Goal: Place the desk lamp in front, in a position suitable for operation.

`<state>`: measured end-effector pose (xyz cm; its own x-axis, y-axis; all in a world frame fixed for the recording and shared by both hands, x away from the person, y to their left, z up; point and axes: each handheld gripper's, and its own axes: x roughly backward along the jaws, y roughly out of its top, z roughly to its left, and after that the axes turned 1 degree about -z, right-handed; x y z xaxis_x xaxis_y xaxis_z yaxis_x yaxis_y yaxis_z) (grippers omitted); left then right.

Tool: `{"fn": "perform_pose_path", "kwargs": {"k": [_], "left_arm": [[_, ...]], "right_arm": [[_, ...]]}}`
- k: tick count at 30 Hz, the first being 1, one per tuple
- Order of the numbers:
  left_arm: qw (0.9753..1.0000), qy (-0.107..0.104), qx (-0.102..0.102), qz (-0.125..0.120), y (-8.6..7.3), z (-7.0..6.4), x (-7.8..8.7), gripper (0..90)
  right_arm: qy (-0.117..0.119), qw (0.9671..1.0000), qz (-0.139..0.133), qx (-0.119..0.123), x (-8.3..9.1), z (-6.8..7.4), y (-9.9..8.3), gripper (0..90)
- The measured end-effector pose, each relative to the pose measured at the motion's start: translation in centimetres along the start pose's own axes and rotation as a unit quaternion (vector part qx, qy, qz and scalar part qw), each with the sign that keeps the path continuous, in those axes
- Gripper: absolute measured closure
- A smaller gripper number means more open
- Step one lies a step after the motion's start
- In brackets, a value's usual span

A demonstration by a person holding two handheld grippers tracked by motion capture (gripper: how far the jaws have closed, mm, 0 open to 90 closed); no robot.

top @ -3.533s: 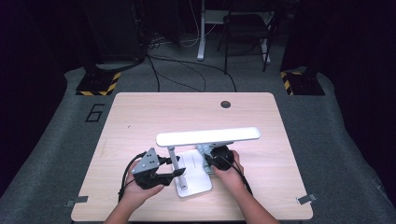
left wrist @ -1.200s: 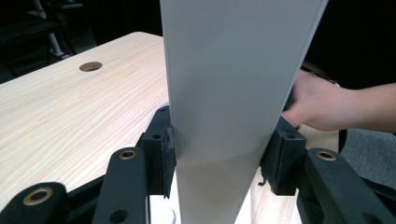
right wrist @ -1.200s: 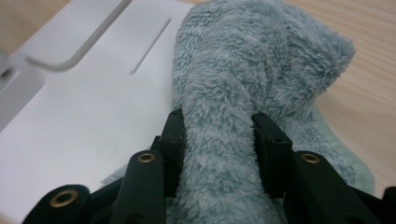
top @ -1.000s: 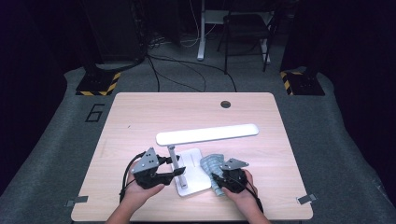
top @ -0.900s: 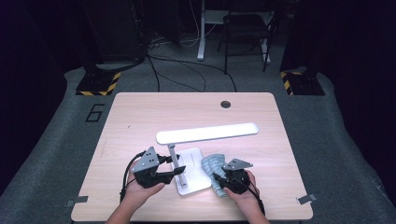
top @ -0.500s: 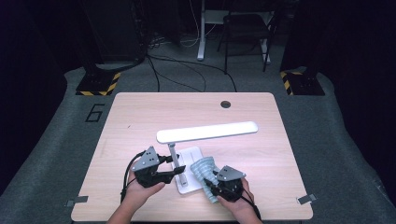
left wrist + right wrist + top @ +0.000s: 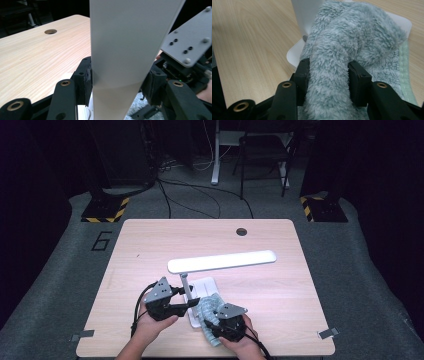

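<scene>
We see a white desk lamp [image 7: 221, 261] standing on the wooden surface [image 7: 150, 250], its long head stretched out level above its flat white base [image 7: 206, 285] near the front edge. Our left claw [image 7: 189, 305] is closed on the lamp's upright stem [image 7: 120, 62]; in the left gripper view the pads press both sides of that white stem, which blocks most of what lies behind it, so the lamp head and base cannot be made out there. Our right claw [image 7: 328, 72] is clamped on a fold of fluffy grey-green cloth [image 7: 352, 37], and the cloth lies over the near corner of the base, just beside the foot of the stem. From the high view the cloth [image 7: 210, 312] covers part of the base and hides the right claw's tips. The hands are cut off at the bottom edge. A round hole [image 7: 242, 231] sits at the far side of the surface
</scene>
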<state>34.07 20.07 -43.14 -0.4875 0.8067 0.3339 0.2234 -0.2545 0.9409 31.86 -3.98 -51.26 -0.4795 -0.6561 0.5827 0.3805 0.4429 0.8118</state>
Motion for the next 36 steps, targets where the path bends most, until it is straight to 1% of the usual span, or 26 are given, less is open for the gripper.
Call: {"fn": "perform_pose_path", "kwargs": {"k": [2, 3, 4, 5, 6, 8, 10, 14, 15, 17, 18, 19, 20, 22, 23, 24, 25, 26, 27, 28, 29, 32, 33, 34, 35, 36], "left_arm": [[1.0, -0.003, 0.003, 0.0, 0.0, 0.0, 0.0, 49.9], [1.0, -0.004, 0.004, 0.0, 0.0, 0.1, 0.0, 49.8], [0.9999, -0.008, 0.002, 0.006, 0.0, 0.2, 0.1, 49.8], [1.0, -0.006, 0.007, -0.001, 0.0, 0.2, 0.0, 49.8], [1.0, -0.006, 0.007, -0.001, 0.0, 0.2, 0.0, 49.8], [0.9999, -0.01, 0.012, -0.002, -0.1, 0.2, 0.0, 49.9], [0.9998, -0.013, 0.013, 0.002, -0.1, 0.3, 0.1, 50.0], [0.9999, -0.009, 0.011, 0.0, -0.1, 0.2, 0.1, 50.2], [0.9999, -0.009, 0.011, 0.0, -0.1, 0.2, 0.1, 50.2], [0.9999, -0.01, 0.012, 0.0, -0.1, 0.2, 0.1, 50.2], [0.9998, -0.013, 0.013, 0.001, -0.1, 0.2, 0.1, 50.2], [0.9998, -0.015, 0.013, 0.003, 0.0, 0.3, 0.1, 50.3], [0.9998, -0.015, 0.014, 0.001, -0.1, 0.3, 0.1, 50.3], [0.9997, -0.013, 0.02, -0.002, -0.1, 0.3, 0.0, 50.3], [0.9997, -0.014, 0.02, -0.003, -0.1, 0.3, 0.0, 50.3], [0.9997, -0.015, 0.019, -0.003, -0.1, 0.3, 0.0, 50.2], [0.9997, -0.016, 0.02, -0.003, -0.1, 0.3, 0.0, 50.3], [0.9997, -0.015, 0.019, -0.003, -0.1, 0.3, 0.0, 50.3], [0.9998, -0.014, 0.017, -0.002, -0.1, 0.3, 0.0, 50.3], [0.9998, -0.015, 0.015, -0.003, -0.1, 0.3, 0.0, 50.4], [0.9998, -0.014, 0.014, -0.002, -0.1, 0.3, 0.0, 50.6], [0.9998, -0.016, 0.014, -0.003, -0.2, 0.4, 0.1, 50.8], [0.9997, -0.018, 0.014, -0.004, -0.2, 0.4, 0.1, 50.8], [0.9997, -0.019, 0.015, -0.005, -0.2, 0.4, 0.0, 50.8], [0.9997, -0.019, 0.013, -0.004, -0.2, 0.4, 0.1, 50.9], [0.9997, -0.02, 0.013, -0.004, -0.2, 0.4, 0.1, 50.9]], "right_arm": [[0.0, 1.0, -0.002, 0.008, -0.1, 0.2, 0.0, 56.2], [-0.001, 0.9998, -0.002, 0.02, -0.1, 0.2, 0.0, 54.2], [-0.004, 0.9996, -0.001, 0.027, 0.0, 0.1, -0.1, 51.4], [-0.012, 0.9993, -0.006, 0.034, 0.0, 0.0, -0.1, 48.3], [-0.018, 0.9989, -0.008, 0.042, 0.0, -0.1, -0.2, 46.3], [-0.021, 0.9986, -0.008, 0.047, 0.0, -0.1, -0.3, 45.8], [-0.023, 0.9986, -0.01, 0.047, -0.1, 0.0, -0.3, 46.1], [-0.046, 0.997, 0.002, 0.063, -0.1, 1.2, -0.3, 46.3], [-0.053, 0.9939, 0.0, 0.096, -0.2, 1.4, -0.2, 45.7], [-0.06, 0.9931, 0.007, 0.1, -0.3, 1.9, -0.1, 42.3], [-0.061, 0.9922, 0.006, 0.109, -0.5, 1.9, -0.1, 40.6], [-0.062, 0.9932, 0.007, 0.099, -0.6, 1.9, -0.1, 38.5], [-0.063, 0.9934, 0.009, 0.095, -0.7, 1.9, 0.0, 36.4], [-0.057, 0.9942, 0.01, 0.09, -0.9, 1.6, 0.1, 33.1], [-0.052, 0.9955, 0.014, 0.079, -1.2, 1.6, 0.2, 30.1], [-0.047, 0.9953, 0.017, 0.083, -1.3, 1.5, 0.2, 27.8], [-0.045, 0.9961, 0.018, 0.074, -1.4, 1.4, 0.2, 26.3], [-0.039, 0.9961, 0.022, 0.075, -1.6, 1.5, 0.2, 25.1], [-0.042, 0.9948, 0.025, 0.09, -1.7, 1.7, 0.1, 24.9], [-0.045, 0.9925, 0.025, 0.11, -1.8, 1.8, 0.0, 25.1], [-0.05, 0.9911, 0.026, 0.12, -1.8, 1.9, 0.1, 26.1], [-0.037, 0.9922, 0.03, 0.115, -1.8, 1.7, 0.1, 28.9], [-0.031, 0.992, 0.03, 0.118, -1.7, 1.4, 0.0, 31.4], [-0.033, 0.9928, 0.03, 0.111, -1.6, 1.5, 0.0, 32.7], [-0.028, 0.9906, 0.026, 0.132, -1.6, 1.2, 0.0, 34.0], [-0.03, 0.9906, 0.03, 0.13, -1.4, 1.2, 0.0, 35.0]]}}
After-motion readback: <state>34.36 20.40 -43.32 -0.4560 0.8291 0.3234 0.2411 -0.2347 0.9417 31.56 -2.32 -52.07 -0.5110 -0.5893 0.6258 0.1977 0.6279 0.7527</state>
